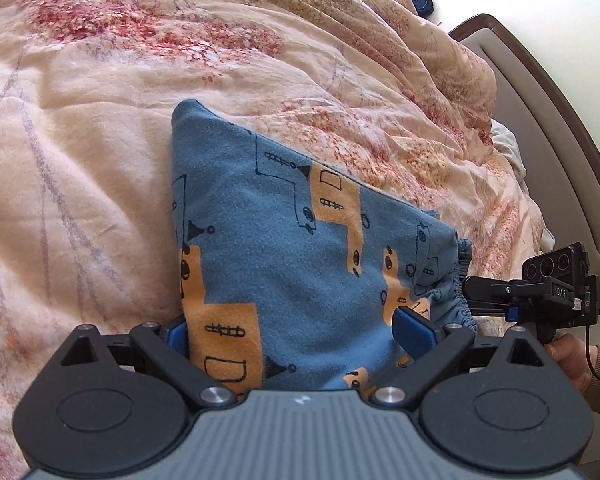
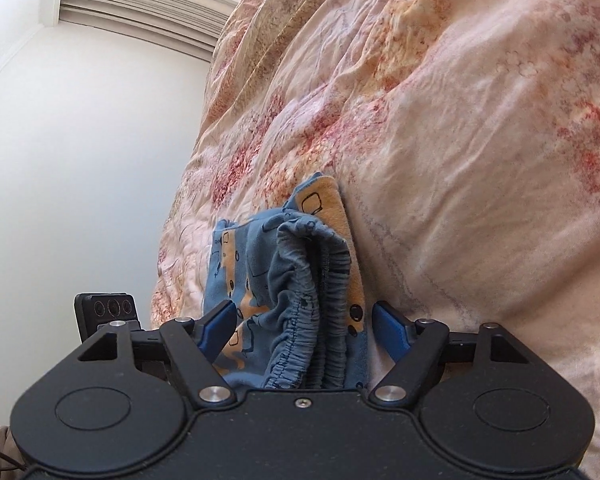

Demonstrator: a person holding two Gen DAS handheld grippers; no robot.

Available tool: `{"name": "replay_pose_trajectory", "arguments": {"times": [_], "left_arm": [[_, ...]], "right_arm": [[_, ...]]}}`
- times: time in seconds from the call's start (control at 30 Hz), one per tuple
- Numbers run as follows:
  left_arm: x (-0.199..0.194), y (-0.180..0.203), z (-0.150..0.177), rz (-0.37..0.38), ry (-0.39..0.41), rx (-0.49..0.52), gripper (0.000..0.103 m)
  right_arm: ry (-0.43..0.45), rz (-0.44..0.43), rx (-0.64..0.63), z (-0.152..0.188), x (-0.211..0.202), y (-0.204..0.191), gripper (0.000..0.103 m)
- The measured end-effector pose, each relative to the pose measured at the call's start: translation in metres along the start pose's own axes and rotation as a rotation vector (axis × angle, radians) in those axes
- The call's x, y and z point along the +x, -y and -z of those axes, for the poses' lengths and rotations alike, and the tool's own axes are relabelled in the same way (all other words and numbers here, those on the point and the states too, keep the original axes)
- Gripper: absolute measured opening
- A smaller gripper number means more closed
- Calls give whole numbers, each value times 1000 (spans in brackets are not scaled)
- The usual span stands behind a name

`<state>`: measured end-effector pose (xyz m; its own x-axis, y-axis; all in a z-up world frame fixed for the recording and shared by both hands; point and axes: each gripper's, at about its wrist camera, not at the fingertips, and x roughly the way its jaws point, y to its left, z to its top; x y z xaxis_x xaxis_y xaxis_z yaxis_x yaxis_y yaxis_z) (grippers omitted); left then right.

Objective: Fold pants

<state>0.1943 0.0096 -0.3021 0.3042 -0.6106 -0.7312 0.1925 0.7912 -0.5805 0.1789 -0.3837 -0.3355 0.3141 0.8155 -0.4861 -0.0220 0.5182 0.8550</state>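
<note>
The pants [image 1: 300, 240] are blue with orange patches and lie folded on the flowered quilt [image 1: 100, 140]. My left gripper [image 1: 296, 334] stands wide open over their near end. Its left pad [image 1: 176, 336] sits at the cloth's edge and its right pad [image 1: 414, 332] rests on top of the fabric. The gathered waistband [image 2: 320, 320] is bunched between the fingers of my right gripper [image 2: 304, 328]. Its left pad [image 2: 220, 328] touches the cloth, and its right pad [image 2: 388, 328] stands just clear of it. In the left wrist view the right gripper [image 1: 476, 296] reaches the waistband [image 1: 460, 280] from the right.
The quilt [image 2: 460, 160] rises in rumpled folds behind the pants. A padded headboard [image 1: 560, 140] and a white pillow [image 1: 508, 148] lie to the right, with a dark round object [image 1: 420, 2] beyond. A person's hand [image 1: 572, 356] holds the right gripper. A wall and window blinds [image 2: 140, 0] show on the left.
</note>
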Motion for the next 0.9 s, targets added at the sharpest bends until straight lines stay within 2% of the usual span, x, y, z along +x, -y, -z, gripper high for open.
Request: {"name": "replay_pose_trajectory", "arguments": {"times": [0.23,0.33,0.4,0.5,0.57,0.67,0.77,0.9], "left_arm": [[1,-2,-2,11,0,-19,98],[2,-1,-3,8,1,-20,98],[2,0,-3,-4,3,-17,94],[0,1,-3,-24,7,-8,82],[-2,1,-2,-32,11,-6,66],[-5,2,0,-33,22,-5,57],[-6,1,1,-40,27,-3,53],[-1,-5,0,-38,15,-26,56]], "right_arm": [[-10,-14,1,1,10,0,77],[-15,-4,-8,2,14,-3,70],[-13,10,-9,2,15,-2,54],[-9,31,-5,2,13,2,42],[-6,36,-12,4,12,1,41],[-4,62,-47,5,13,-6,37],[1,87,-77,6,15,-12,35],[2,81,-74,7,15,-11,35]]}}
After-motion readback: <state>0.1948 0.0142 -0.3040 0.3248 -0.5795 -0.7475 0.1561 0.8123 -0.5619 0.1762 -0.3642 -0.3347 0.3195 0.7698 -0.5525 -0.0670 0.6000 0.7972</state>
